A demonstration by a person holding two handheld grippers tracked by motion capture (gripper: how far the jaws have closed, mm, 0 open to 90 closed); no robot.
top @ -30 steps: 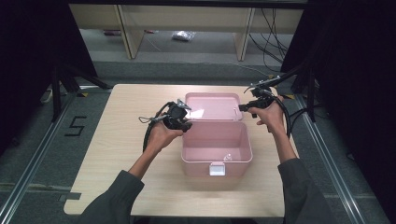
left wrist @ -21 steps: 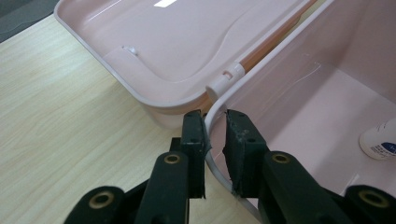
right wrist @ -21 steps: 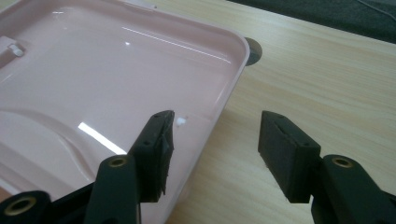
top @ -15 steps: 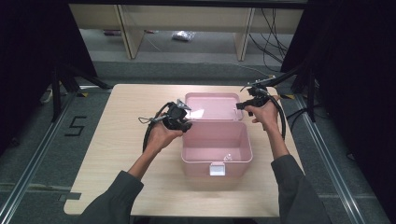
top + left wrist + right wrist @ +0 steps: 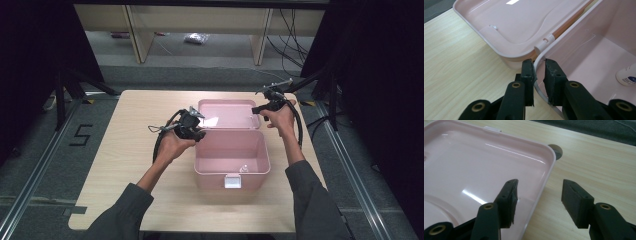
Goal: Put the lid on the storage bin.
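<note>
A pink plastic storage box [image 5: 232, 155] sits near the middle of the wooden desk [image 5: 125, 165], its hinged lid [image 5: 227, 114] thrown fully open and lying flat behind it, inner face up. The box's long axis runs across the desk from the person's left to right; its white latch [image 5: 233, 181] faces the person on the near wall, and the hinge edge faces away. A small white bottle [image 5: 244, 169] lies on the box floor, close to the near wall; in the left gripper view it shows at the right edge [image 5: 627, 75].

The left gripper [image 5: 194, 127] is at the box's rear left corner, just by the hinge. In the left gripper view its jaws straddle the thin rim of the box [image 5: 554, 42], one jaw outside the wall and one inside, closed in close on the rim so that they pinch it; the lid [image 5: 524, 22] lies beyond the jaw tips, to their upper left.

The right gripper [image 5: 261, 106] hovers at the far right corner of the lid, held in the right hand [image 5: 277, 117]. In the right gripper view its jaws are spread, with the lid's raised edge [image 5: 546, 177] running up between them: one jaw hangs over the lid's glossy inner face, the other over the bare desk [image 5: 599, 162] outside it. The pads press on nothing. The jaws have just been closing a little, with the lid's rim between them.
</note>
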